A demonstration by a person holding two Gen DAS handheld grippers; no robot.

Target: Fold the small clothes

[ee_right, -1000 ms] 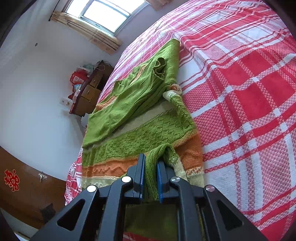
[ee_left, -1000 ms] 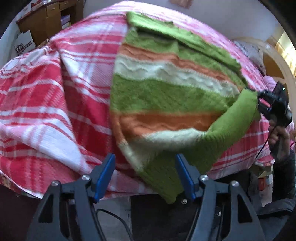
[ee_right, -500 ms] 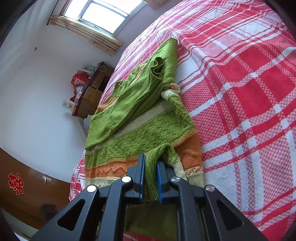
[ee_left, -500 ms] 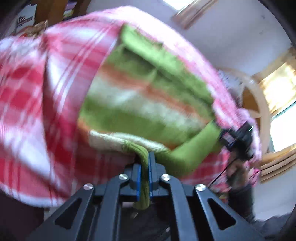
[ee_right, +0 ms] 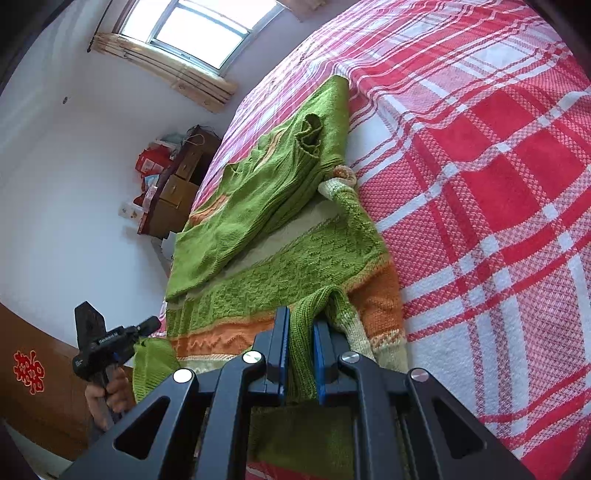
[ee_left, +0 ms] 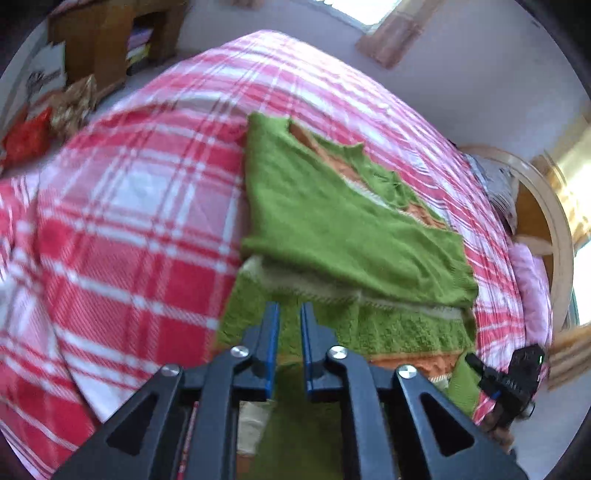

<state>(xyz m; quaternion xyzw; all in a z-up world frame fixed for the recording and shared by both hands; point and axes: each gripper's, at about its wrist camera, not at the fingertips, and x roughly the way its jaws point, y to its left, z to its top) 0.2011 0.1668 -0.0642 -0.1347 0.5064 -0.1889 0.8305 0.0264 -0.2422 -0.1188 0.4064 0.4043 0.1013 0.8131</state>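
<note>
A knitted sweater (ee_left: pixel 343 236) with green, orange and cream stripes lies on the red plaid bedspread (ee_left: pixel 140 229); it also shows in the right wrist view (ee_right: pixel 280 266). One green sleeve is folded across its body. My left gripper (ee_left: pixel 289 314) is at the sweater's near hem, its jaws close together on green knit that runs between them. My right gripper (ee_right: pixel 300 325) is shut on a bunched green fold at the other hem corner. The left gripper (ee_right: pixel 107 341) shows in the right view, and the right gripper (ee_left: pixel 511 376) shows in the left view.
The bed fills both views. A wooden dresser (ee_right: pixel 177 188) with red bags stands by the wall under a window (ee_right: pixel 207 29). A wooden cabinet (ee_left: pixel 110 44) and boxes are beyond the bed's far left. A curved wooden headboard (ee_left: pixel 554 229) is on the right.
My left gripper closed on the sweater's near hem and swung up and forward over the garment. The right gripper stayed shut on its fold, almost still.
</note>
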